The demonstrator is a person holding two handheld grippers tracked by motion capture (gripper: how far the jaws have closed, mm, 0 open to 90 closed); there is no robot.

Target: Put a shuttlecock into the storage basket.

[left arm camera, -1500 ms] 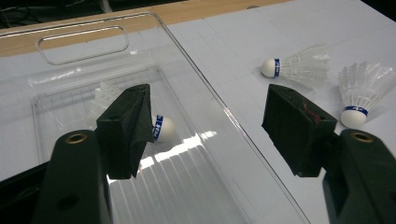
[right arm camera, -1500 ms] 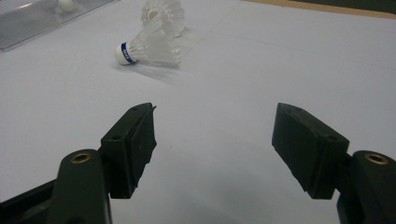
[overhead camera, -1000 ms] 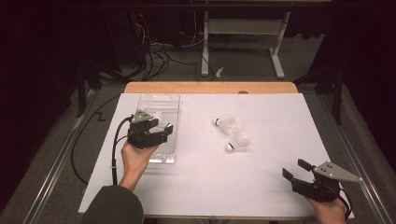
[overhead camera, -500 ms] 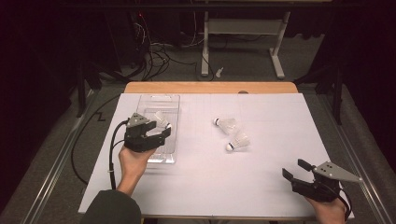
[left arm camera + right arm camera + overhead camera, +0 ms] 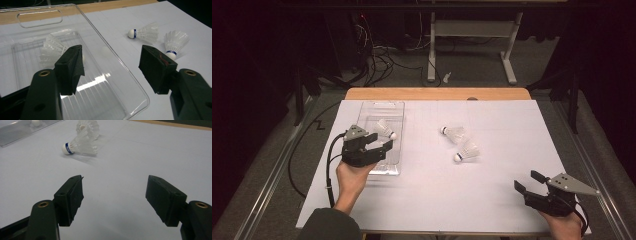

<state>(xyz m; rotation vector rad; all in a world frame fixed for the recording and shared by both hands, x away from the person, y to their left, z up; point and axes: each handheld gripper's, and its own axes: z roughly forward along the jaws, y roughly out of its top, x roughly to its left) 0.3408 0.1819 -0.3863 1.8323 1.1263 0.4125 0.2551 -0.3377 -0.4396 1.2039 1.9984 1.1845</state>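
A clear plastic tray (image 5: 374, 107) lies at the table's left with one white shuttlecock (image 5: 384, 129) inside. My left gripper (image 5: 381, 141) hovers over the tray's near half, just short of that shuttlecock, jaws open and empty. In the left gripper view the tray (image 5: 112, 52) runs between the jaws of the left gripper (image 5: 111, 65), with the shuttlecock (image 5: 51, 50) behind the left pad. Two more shuttlecocks (image 5: 454, 133) (image 5: 468, 151) lie on the white table mid-right. My right gripper (image 5: 526, 180) rests open and empty near the front right corner, pointing at the nearer shuttlecock (image 5: 80, 145).
A white sheet (image 5: 437, 200) covers the table, with a wooden strip (image 5: 437, 93) along the far edge. Beyond it are a desk frame (image 5: 472, 45) and cables (image 5: 382, 65) on the dark floor. The left gripper's cable (image 5: 329, 170) loops off the left side.
My left gripper has drawn back slightly toward the near edge, away from the shuttlecock in the tray. The right gripper has stayed put.
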